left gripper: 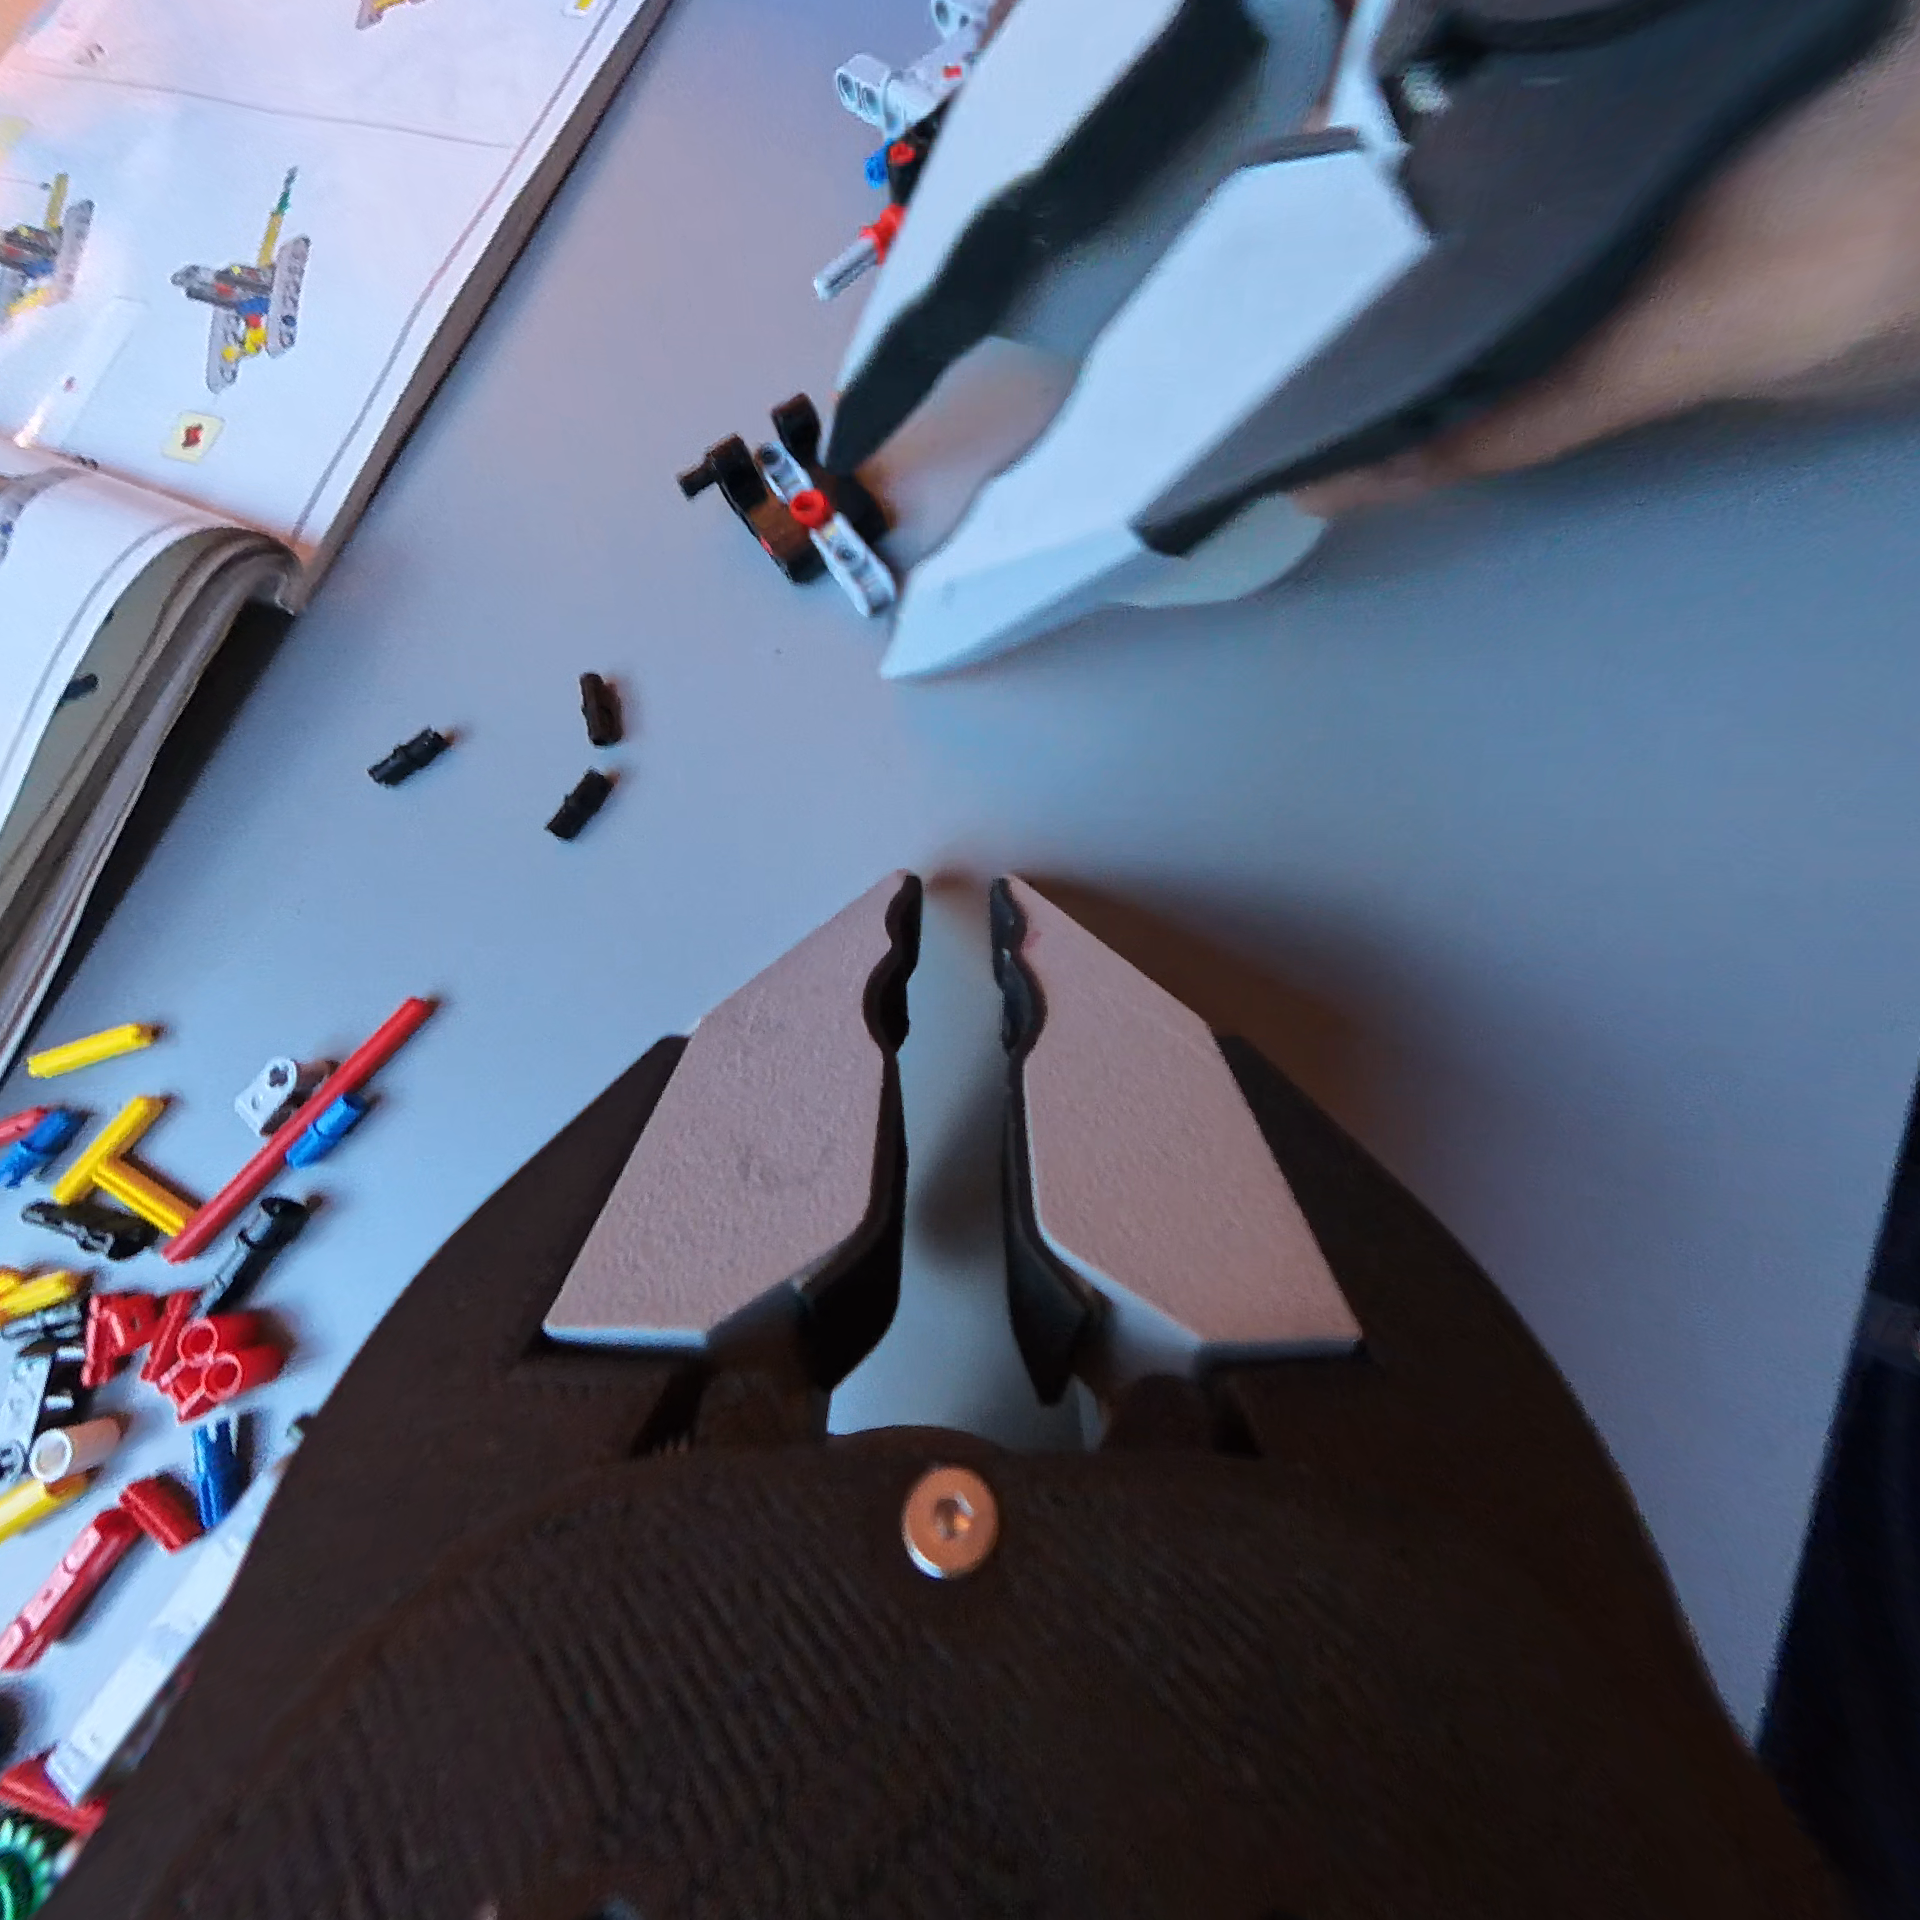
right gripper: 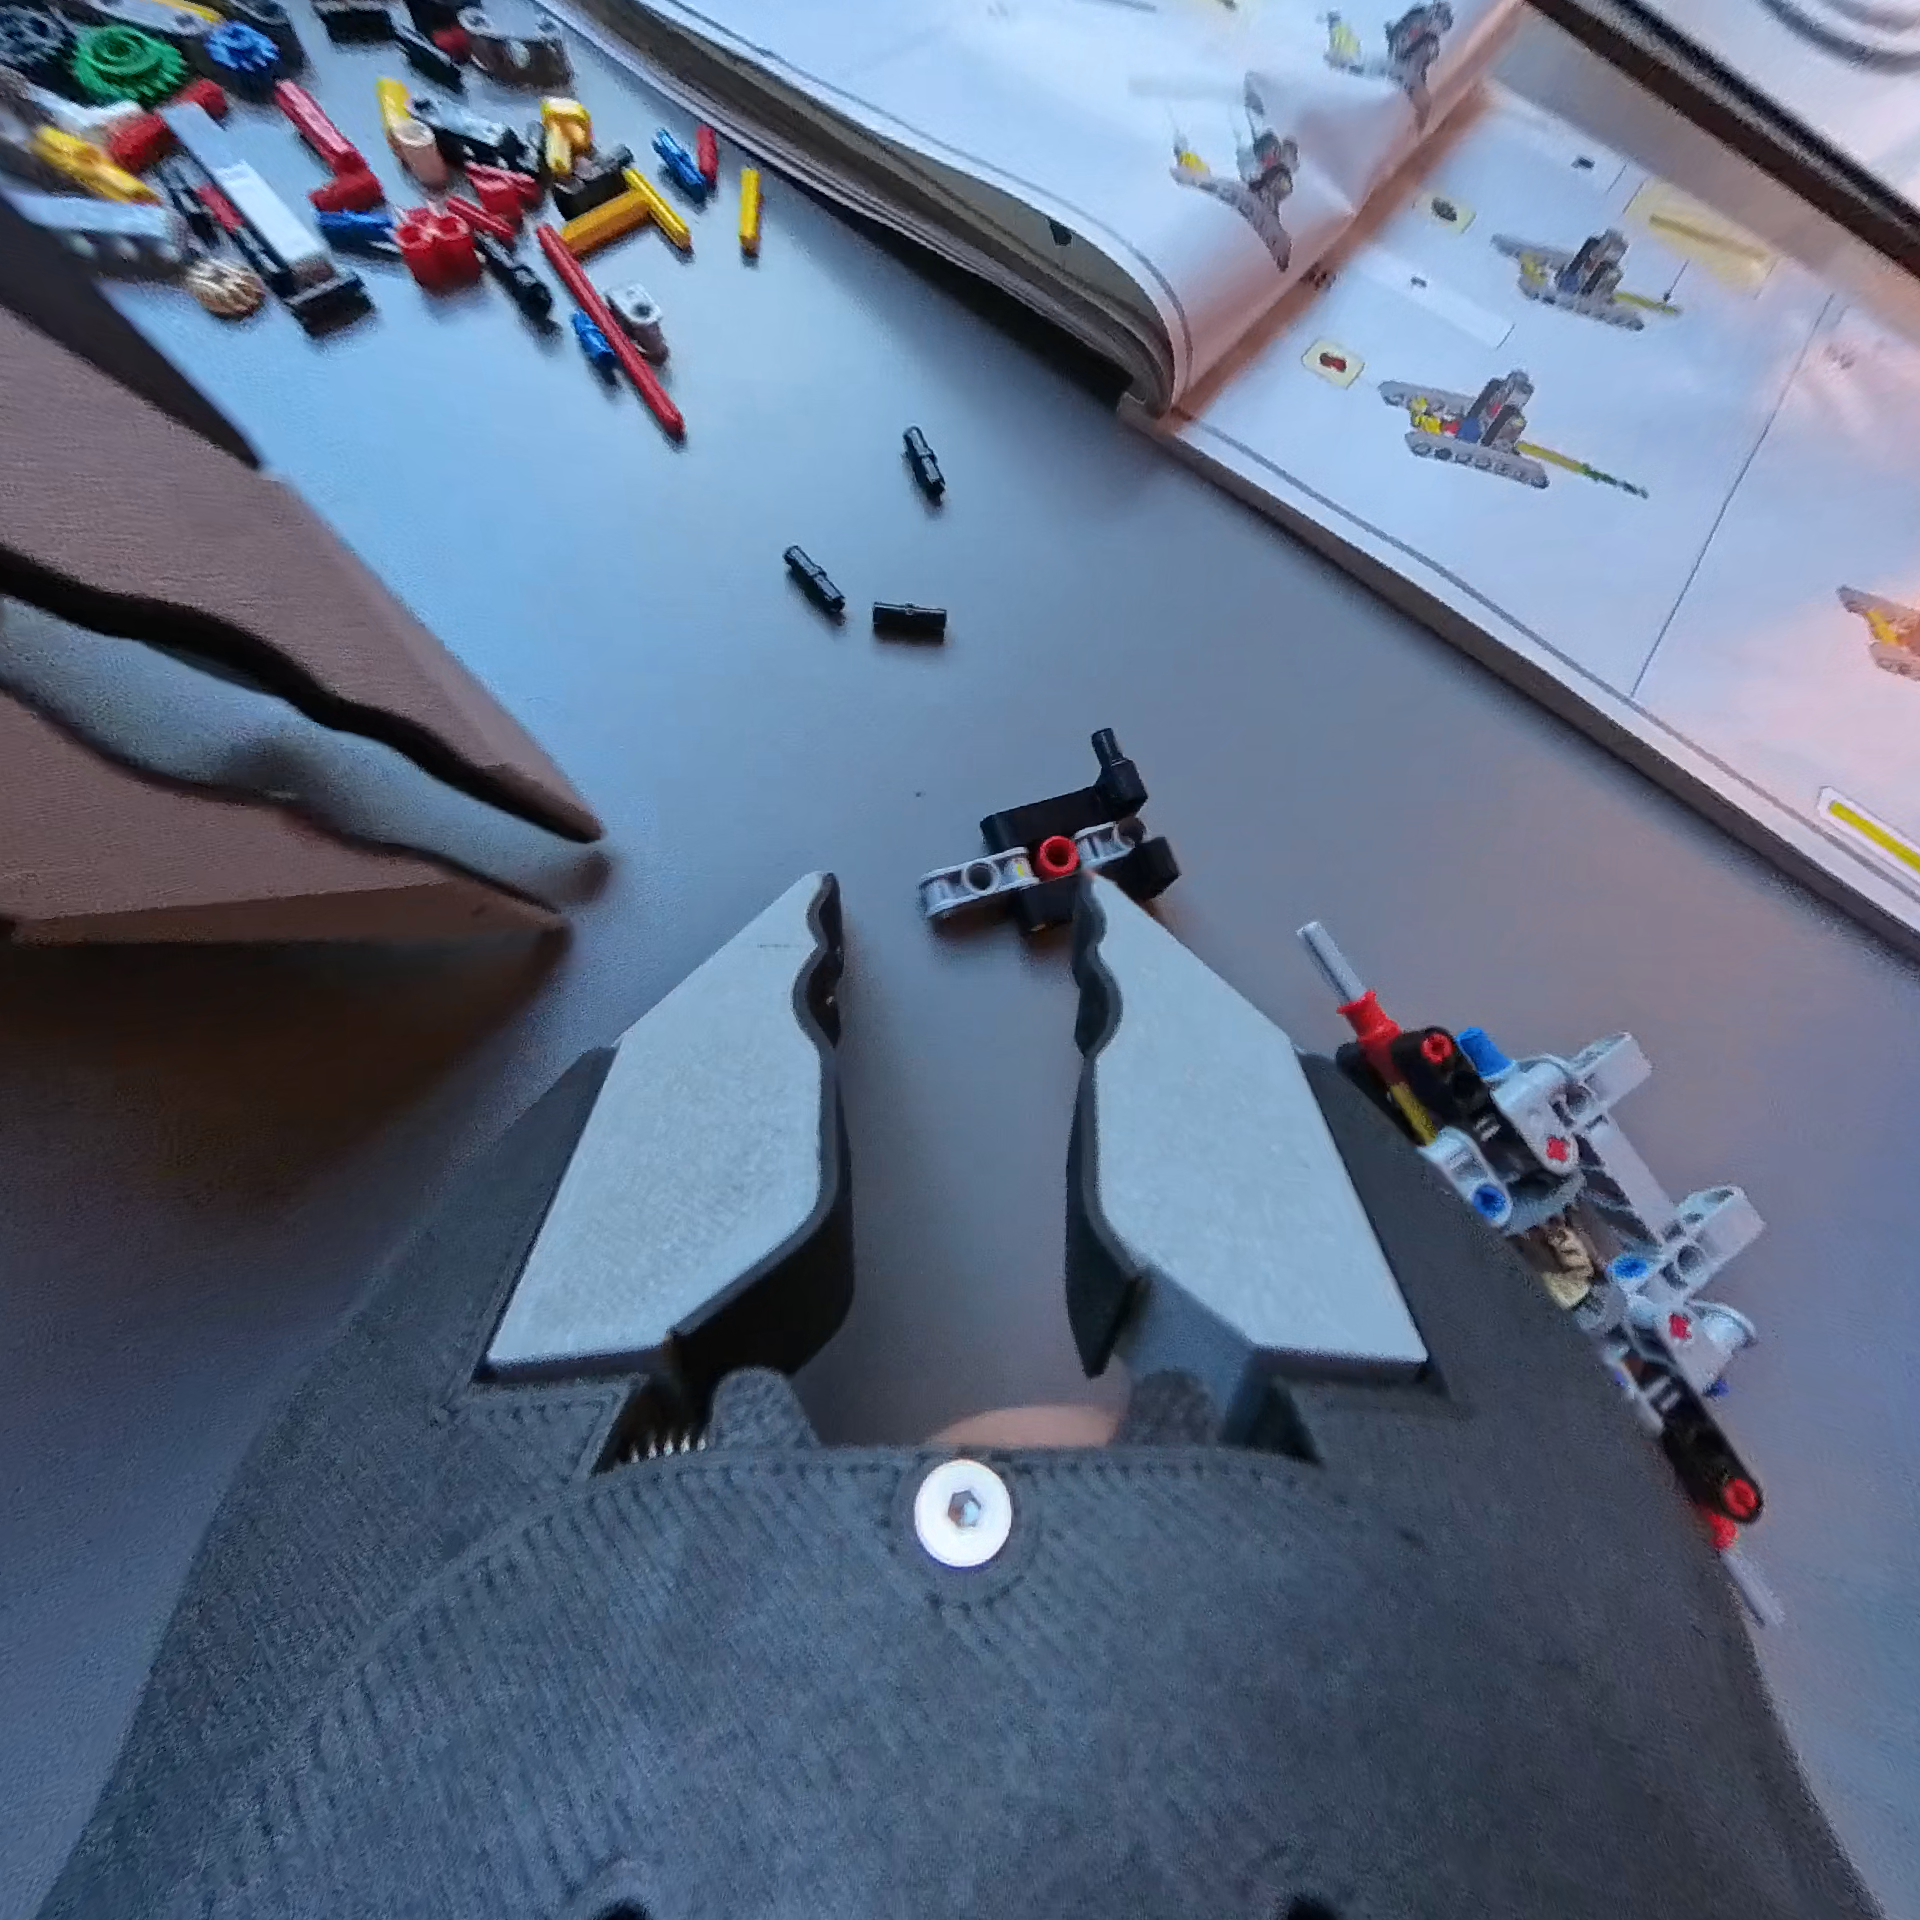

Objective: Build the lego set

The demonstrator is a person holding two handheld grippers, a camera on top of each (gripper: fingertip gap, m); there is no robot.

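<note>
While both claws stand open and empty, the right claw (right gripper: 956,904) noses against a small black-and-grey assembly (right gripper: 1049,857) on the bench (right gripper: 727,675); left claw (left gripper: 956,883) hovers nearby, three black pins (right gripper: 873,603) beyond.

A small black-and-grey brick assembly (right gripper: 1049,857) with a red pin lies flat on the grey surface (right gripper: 1299,790), right at the tip of the right gripper (right gripper: 961,904), whose fingers stand wide apart and bare. The left gripper (left gripper: 956,883), slightly parted, holds nothing.
</note>
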